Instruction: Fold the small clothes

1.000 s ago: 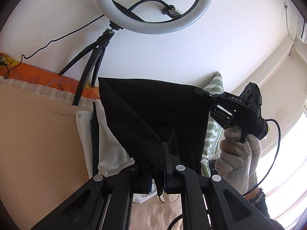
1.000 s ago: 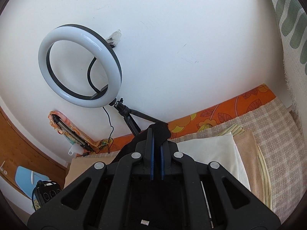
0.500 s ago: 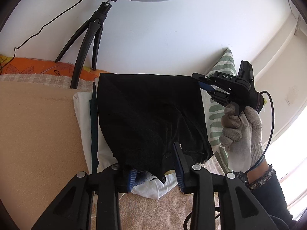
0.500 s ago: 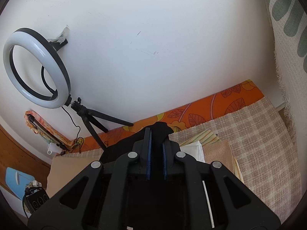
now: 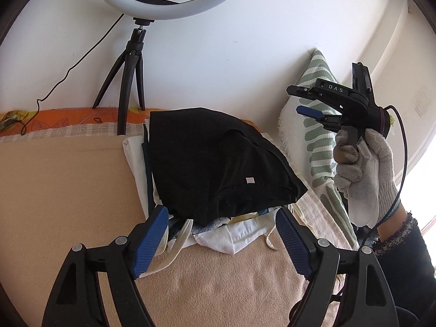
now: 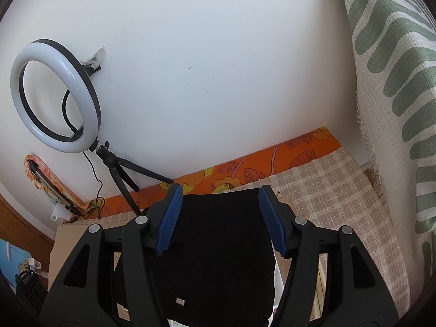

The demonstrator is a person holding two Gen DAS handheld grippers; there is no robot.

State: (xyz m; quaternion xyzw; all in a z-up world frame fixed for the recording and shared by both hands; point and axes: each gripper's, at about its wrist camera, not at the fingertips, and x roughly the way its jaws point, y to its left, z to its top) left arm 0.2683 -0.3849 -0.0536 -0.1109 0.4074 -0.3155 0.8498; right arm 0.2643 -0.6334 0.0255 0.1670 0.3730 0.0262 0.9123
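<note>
Fingers of the left gripper (image 5: 220,234) and right gripper (image 6: 218,220) have just been opening, empty; ahead lies the folded black knit garment (image 5: 212,163), long axis running away

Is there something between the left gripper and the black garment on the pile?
No, nothing visible does. The left gripper, jaws just opened, stands before the black garment with only lighter clothes of the pile below. The right gripper is off to the side.
</note>
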